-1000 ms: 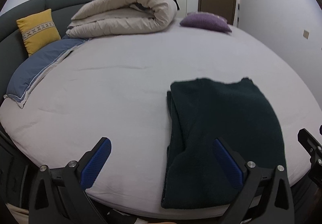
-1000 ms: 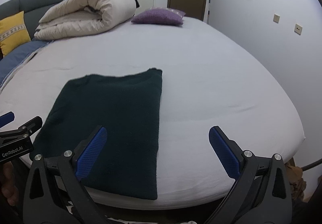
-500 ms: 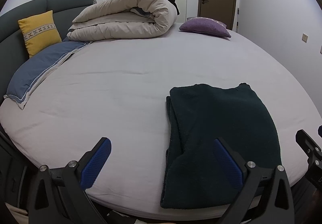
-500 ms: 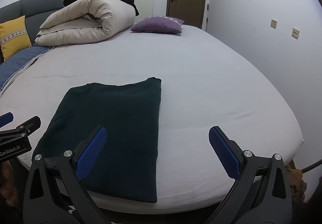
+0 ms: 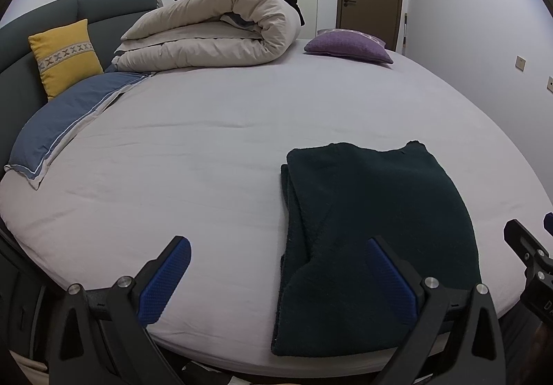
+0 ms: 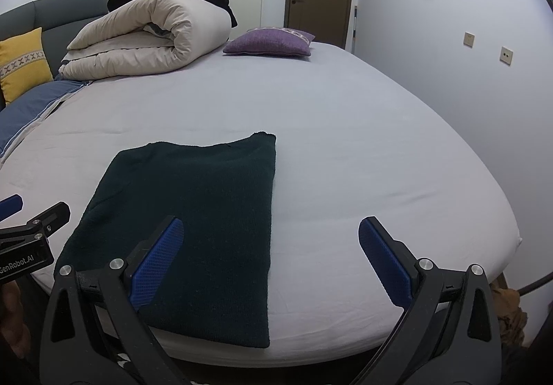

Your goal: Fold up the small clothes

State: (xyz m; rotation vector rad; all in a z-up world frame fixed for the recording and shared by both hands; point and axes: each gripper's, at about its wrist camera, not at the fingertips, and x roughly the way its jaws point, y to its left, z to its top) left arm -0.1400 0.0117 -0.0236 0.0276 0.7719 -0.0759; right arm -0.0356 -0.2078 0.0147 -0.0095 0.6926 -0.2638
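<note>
The sweater [image 5: 373,229] [image 6: 193,212] is a dark green, almost black knit, folded into a long flat rectangle and lying on the bed sheet close to its near edge. In the left wrist view it sits toward 4 o'clock, its layered fold edges stacked along the left side and a small bump of fabric at the far right corner. In the right wrist view it lies toward 7 o'clock, its right edge straight and clean, its near end reaching the mattress edge.

"GenRobot.AI" on the left tongs [image 6: 10,212]
</note>
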